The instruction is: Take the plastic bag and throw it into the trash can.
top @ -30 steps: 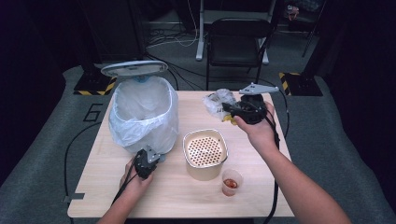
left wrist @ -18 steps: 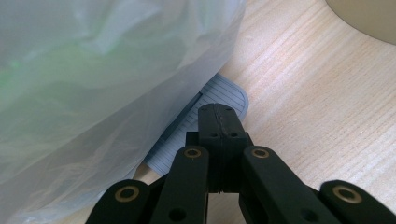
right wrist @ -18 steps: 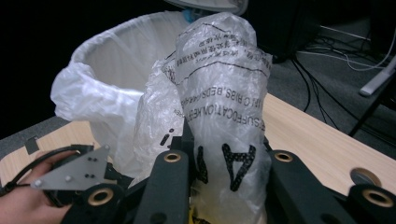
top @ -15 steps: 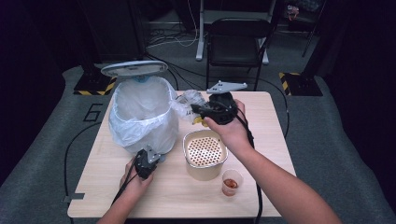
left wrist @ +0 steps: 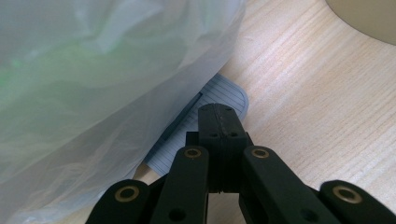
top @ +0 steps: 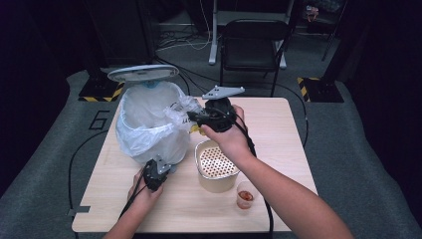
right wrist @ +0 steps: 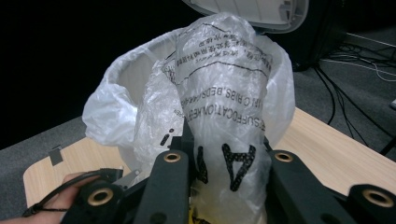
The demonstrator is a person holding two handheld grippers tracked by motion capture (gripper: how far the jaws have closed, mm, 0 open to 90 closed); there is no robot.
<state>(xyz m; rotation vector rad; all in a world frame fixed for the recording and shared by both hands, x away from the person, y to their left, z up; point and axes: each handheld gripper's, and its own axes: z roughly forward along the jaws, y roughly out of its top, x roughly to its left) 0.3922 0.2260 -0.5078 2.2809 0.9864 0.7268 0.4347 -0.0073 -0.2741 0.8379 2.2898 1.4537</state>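
Since a second ago, the right hand-held gripper (top: 191,118) has been carried from the far right part of the surface (top: 278,129) leftward to the rim of the bin (top: 149,124), and the crumpled clear plastic bag (top: 180,110) has been brought along with it. Its jaws are seen closed on that bag: in the right gripper view the bag (right wrist: 224,116), printed with black lettering, is pinched between them and stands up in front of the bin's white liner (right wrist: 112,112). In the high view the bag is held touching the liner at the bin's near right edge, under the raised grey lid (top: 143,72). The left hand-held gripper (top: 160,165) has been kept in place at the foot of the bin; its jaws are shut tight with nothing between them, and their tips are seen in the left gripper view (left wrist: 219,119) resting over a ribbed grey pedal (left wrist: 210,109) that pokes out from under the liner (left wrist: 93,84). A beige pot with a perforated insert (top: 215,164) is set on the surface just beside the right forearm, and a small clear cup with reddish-brown contents (top: 245,195) is placed near it, toward the front edge. A dark folding chair (top: 255,45) is seen on the floor beyond the surface.
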